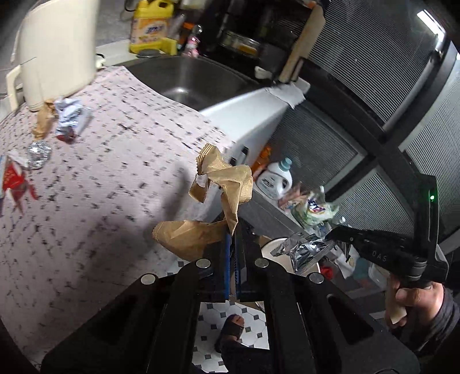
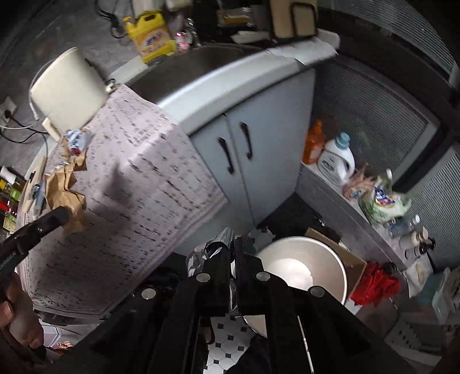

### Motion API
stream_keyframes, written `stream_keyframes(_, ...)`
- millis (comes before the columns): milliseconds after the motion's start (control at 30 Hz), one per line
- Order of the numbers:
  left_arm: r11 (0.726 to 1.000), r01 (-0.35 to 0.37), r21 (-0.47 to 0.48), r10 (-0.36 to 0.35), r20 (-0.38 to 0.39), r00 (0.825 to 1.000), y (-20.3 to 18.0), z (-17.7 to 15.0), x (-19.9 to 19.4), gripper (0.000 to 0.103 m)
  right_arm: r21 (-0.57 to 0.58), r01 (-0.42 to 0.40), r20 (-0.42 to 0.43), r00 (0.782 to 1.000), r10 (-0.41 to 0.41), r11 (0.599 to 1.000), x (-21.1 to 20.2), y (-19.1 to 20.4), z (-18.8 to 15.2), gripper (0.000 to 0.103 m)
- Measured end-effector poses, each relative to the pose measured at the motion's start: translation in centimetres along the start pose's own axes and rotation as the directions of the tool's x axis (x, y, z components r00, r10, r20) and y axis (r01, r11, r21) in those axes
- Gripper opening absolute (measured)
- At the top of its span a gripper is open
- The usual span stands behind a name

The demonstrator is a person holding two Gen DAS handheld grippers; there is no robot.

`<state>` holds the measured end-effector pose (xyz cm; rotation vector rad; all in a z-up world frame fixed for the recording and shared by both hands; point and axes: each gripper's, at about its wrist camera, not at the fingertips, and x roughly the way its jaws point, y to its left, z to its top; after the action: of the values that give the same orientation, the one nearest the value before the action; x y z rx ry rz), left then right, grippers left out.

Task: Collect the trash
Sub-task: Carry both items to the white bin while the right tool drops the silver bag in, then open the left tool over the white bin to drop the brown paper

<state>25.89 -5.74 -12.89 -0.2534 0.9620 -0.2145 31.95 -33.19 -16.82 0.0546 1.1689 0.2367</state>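
Note:
My left gripper (image 1: 233,228) is shut on a crumpled brown paper (image 1: 224,184), held in the air past the edge of the patterned counter (image 1: 100,172). My right gripper (image 2: 233,246) is shut on a crinkled silver foil wrapper (image 2: 211,251), just above and left of a round metal bin (image 2: 304,267) on the floor. In the left wrist view, the right gripper (image 1: 329,238) and its foil wrapper (image 1: 304,250) hang over the bin's rim (image 1: 271,247). More trash lies on the counter: a white-blue wrapper (image 1: 69,118), a foil ball (image 1: 38,154) and a red packet (image 1: 14,178).
A dark sink (image 1: 184,77), a cream jug (image 1: 57,49) and a yellow bottle (image 1: 152,26) stand behind the counter. Grey cabinet doors (image 2: 258,143) are below it. A white detergent bottle (image 2: 336,161), a cardboard box with red plastic (image 2: 376,282) and a sandalled foot (image 1: 231,328) are near the bin.

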Motion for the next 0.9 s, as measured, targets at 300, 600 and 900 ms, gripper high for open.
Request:
stream_keyframes(300, 1.000, 0.030, 0.002, -0.030, -0.061, 0.998, -4.7, -1.4, 4.2, 0.004, 0.055, 0.054, -0.132, 0.990, -0.046, 0.997, 3.8, -6.5, -4.1, 0.007)
stream_keyframes(600, 0.999, 0.052, 0.008, -0.051, -0.116, 0.992, -7.6, -3.2, 7.0, 0.003, 0.100, 0.074, -0.139, 0.988, -0.060, 0.992, 4.2, -10.4, -5.7, 0.087)
stream_keyframes(900, 0.990, 0.125, 0.064, -0.109, -0.209, 0.972, -11.8, -4.5, 11.1, 0.003, 0.161, 0.096, -0.096, 0.992, -0.081, 0.982, 0.9, -14.3, -6.4, 0.085)
